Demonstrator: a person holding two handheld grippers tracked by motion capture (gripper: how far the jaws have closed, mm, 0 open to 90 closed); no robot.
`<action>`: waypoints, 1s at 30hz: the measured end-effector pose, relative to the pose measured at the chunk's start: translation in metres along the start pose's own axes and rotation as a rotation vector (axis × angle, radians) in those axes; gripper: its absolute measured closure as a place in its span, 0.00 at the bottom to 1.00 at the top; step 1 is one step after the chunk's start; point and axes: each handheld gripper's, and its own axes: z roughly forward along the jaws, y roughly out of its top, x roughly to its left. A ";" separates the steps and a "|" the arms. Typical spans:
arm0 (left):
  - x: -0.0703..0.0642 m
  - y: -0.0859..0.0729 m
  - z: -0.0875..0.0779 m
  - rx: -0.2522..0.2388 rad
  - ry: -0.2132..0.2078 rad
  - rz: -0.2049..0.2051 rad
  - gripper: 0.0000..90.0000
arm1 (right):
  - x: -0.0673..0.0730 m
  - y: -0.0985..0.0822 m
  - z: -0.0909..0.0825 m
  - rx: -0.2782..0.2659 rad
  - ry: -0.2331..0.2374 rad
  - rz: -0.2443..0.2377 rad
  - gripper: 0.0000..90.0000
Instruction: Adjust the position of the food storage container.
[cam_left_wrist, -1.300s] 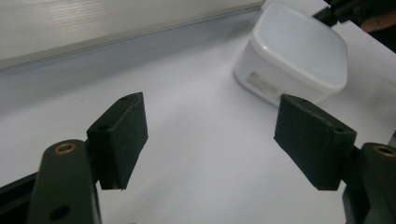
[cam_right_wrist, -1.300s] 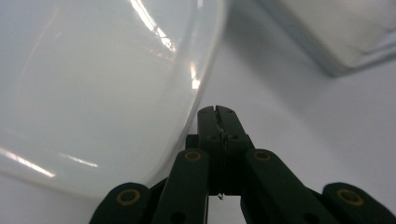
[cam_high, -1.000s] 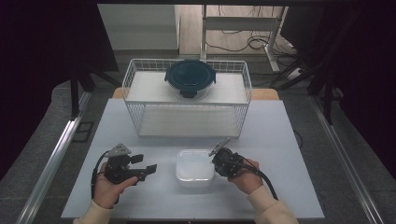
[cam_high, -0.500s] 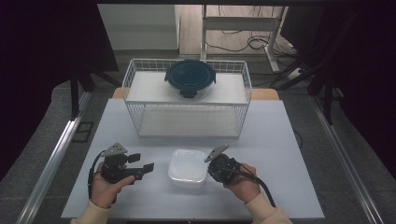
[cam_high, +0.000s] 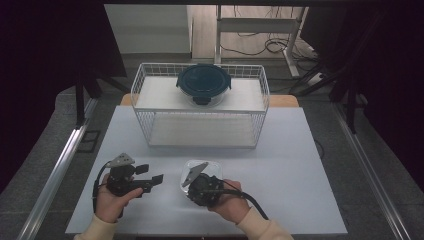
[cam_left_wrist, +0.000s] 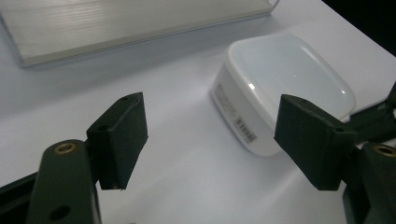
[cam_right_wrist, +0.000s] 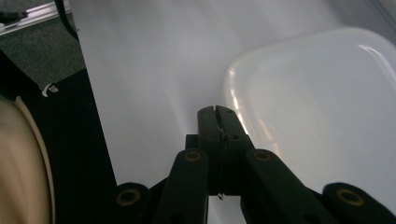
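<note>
Your right claw (cam_high: 192, 176) was fully closed, its two black jaws pressed flat together with nothing between them, as the right gripper view (cam_right_wrist: 217, 114) showed. Its tip lay at the near edge of the white lidded plastic container (cam_high: 200, 172), touching or just beside the rim; contact could not be confirmed. In the right gripper view the container (cam_right_wrist: 322, 116) lay ahead and to the right of the closed tip, so a push from this claw would drive it toward your left hand.

Your left claw (cam_high: 150, 173) stood wide and empty, jaws well apart, pointing level across the worktop (cam_high: 300, 165) toward the container. In the left gripper view (cam_left_wrist: 210, 135) the container (cam_left_wrist: 285, 79) lay ahead and right of centre, near the right jaw but not yet between the pads. It is a rounded square, so no long axis favoured one approach; a barcode label faced this claw.

The right hand (cam_high: 230, 200) was the nearer one; the left hand (cam_high: 110, 197) sat just beside the container, across a strip of bare worktop. Judged from this, the left claw needed to advance and shift toward the container to straddle it.

Beyond, well apart, stood a white wire basket (cam_high: 200, 125) holding a dark round lidded container (cam_high: 203, 82).
</note>
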 end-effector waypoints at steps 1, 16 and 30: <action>0.002 -0.001 -0.001 -0.004 0.005 -0.008 0.28 | 0.002 0.002 0.003 0.004 0.010 -0.006 1.00; 0.006 -0.001 -0.001 0.001 0.016 -0.014 0.28 | -0.012 0.029 0.028 0.013 -0.085 0.053 1.00; 0.007 -0.002 -0.001 0.000 0.017 -0.018 0.28 | -0.059 0.036 0.037 0.005 -0.123 0.183 1.00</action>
